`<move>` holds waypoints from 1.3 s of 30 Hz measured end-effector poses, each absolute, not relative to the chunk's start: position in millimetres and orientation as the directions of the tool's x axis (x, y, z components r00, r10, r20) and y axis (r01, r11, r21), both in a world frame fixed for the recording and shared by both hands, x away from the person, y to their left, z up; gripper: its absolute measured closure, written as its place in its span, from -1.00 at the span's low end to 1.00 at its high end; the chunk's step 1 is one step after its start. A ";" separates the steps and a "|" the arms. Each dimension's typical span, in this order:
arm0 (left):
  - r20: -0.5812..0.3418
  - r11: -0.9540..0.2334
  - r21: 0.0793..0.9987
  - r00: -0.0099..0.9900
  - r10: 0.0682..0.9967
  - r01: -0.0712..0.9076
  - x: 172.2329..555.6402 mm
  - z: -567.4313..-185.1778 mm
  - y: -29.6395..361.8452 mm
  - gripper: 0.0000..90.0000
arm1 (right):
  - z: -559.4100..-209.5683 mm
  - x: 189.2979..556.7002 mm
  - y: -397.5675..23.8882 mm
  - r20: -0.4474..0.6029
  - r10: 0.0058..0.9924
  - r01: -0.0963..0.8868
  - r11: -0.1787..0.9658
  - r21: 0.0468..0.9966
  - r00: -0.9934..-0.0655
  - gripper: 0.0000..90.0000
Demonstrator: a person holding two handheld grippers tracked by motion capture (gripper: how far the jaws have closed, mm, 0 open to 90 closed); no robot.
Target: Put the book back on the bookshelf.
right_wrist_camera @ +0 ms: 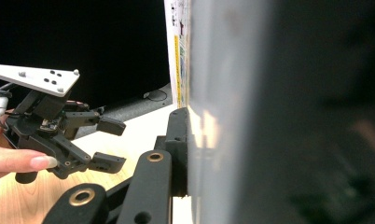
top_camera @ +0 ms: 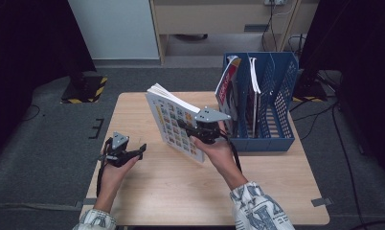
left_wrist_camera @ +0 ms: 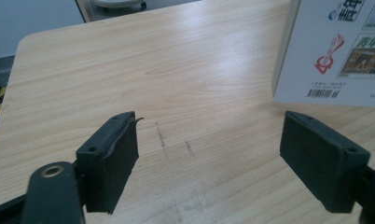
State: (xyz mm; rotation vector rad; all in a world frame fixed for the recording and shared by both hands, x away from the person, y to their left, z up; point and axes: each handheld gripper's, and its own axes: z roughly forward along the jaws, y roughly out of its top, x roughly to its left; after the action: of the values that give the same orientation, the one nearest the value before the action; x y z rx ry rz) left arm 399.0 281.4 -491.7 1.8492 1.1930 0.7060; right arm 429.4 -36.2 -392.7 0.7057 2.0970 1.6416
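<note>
We count two grippers: the left gripper and the right gripper. We count one book off the rack, one blue file rack with three compartments, two books in it, and one table.

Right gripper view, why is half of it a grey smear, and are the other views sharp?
Right gripper view: the book clamped in the right gripper sits too near the lens, so it blurs. Left gripper view: table grain crisp, soft glare. High view: evenly lit table, dark surroundings.
</note>
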 end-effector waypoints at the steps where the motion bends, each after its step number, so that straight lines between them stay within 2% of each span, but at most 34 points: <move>1: 0.032 -0.235 0.852 0.400 0.916 0.468 398.1 -492.0 281.4 -0.59 | -391.5 428.9 -37.2 0.004 0.599 0.148 0.191 0.970 -0.801 0.65; 6: 0.032 -0.232 0.849 0.391 0.920 0.476 394.2 -493.9 284.5 -0.62 | -385.7 424.6 -42.2 0.002 0.595 0.142 0.187 0.972 -0.804 0.65; 10: 0.024 -0.221 0.842 0.376 0.927 0.491 396.1 -496.4 284.5 -0.76 | -382.3 420.9 -46.5 -0.004 0.589 0.134 0.191 0.972 -0.808 0.65; 21: 0.011 -0.250 0.805 0.408 0.913 0.538 400.8 -506.9 278.1 -0.86 | -378.2 416.6 -58.2 -0.009 0.593 0.129 0.190 0.973 -0.805 0.65; 39: 0.013 -0.251 0.801 0.403 0.915 0.544 402.1 -509.0 279.1 -0.85 | -369.2 407.4 -83.9 -0.005 0.598 0.125 0.174 0.977 -0.801 0.65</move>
State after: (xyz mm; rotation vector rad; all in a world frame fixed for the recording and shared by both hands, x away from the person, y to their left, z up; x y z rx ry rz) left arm 402.1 279.1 -509.0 1.9237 1.2458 0.6393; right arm 407.4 -83.9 -369.2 0.6829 2.0691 1.6618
